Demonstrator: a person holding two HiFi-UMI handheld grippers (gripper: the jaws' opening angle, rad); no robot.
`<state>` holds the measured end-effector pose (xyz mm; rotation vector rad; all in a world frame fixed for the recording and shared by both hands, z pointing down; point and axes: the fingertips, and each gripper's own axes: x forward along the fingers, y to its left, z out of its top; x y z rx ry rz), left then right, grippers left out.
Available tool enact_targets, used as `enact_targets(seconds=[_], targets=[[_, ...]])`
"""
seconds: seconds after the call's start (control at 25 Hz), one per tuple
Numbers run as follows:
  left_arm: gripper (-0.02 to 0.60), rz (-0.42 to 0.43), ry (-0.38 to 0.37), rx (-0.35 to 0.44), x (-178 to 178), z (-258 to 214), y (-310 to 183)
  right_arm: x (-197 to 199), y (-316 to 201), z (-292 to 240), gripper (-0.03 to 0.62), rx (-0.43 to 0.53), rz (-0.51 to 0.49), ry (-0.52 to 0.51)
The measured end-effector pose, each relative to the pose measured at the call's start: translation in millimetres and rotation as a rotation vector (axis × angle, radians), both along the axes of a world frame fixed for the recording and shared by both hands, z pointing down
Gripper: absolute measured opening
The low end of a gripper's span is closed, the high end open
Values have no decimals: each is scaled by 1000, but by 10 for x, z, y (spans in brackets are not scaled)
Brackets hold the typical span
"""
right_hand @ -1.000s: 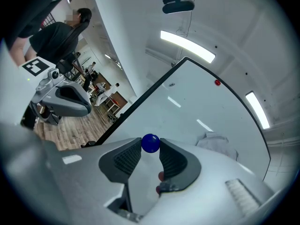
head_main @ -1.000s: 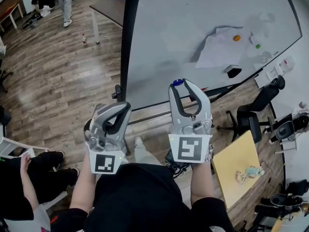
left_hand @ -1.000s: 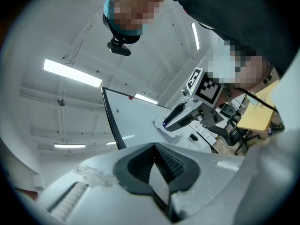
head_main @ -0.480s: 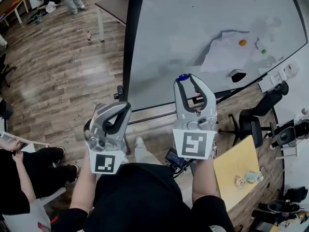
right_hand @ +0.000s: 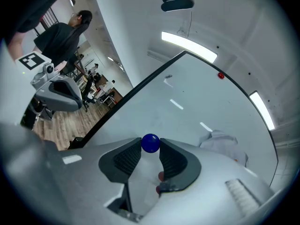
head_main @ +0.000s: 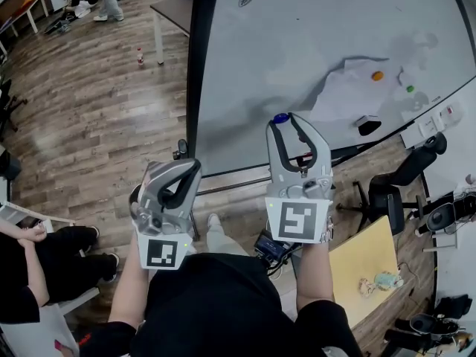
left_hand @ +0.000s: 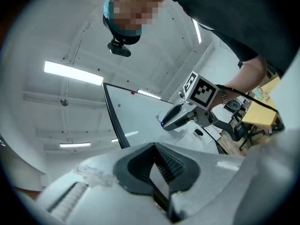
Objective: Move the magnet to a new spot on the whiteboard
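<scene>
A small blue round magnet [head_main: 281,117] [right_hand: 150,143] sits pinched between the tips of my right gripper [head_main: 282,122] [right_hand: 150,149], which is shut on it. That gripper is held in front of the lower edge of the large whiteboard [head_main: 297,36] [right_hand: 187,107]. My left gripper [head_main: 175,173] [left_hand: 154,170] hangs lower and to the left, off the board, its jaws shut with nothing in them. On the board, to the right, a sheet of paper [head_main: 353,88] is pinned, with an orange magnet [head_main: 378,75] on it and a green magnet [head_main: 410,89] beside it.
A black eraser [head_main: 367,126] rests near the board's lower right. A yellow table [head_main: 364,255] and a black office chair [head_main: 390,181] stand at right. A seated person [head_main: 33,262] is at left, over a wooden floor [head_main: 89,103].
My right gripper has edged a little toward the whiteboard with the blue magnet still in it. The left gripper has stayed put.
</scene>
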<state>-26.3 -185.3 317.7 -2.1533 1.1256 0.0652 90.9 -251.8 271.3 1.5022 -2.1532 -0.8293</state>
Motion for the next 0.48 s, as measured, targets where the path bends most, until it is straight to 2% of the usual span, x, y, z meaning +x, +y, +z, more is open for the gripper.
enact_targets(seconds=[0.48], targets=[[2, -14, 6, -13, 93, 57, -217, 11, -259, 48, 127, -4, -27, 8]])
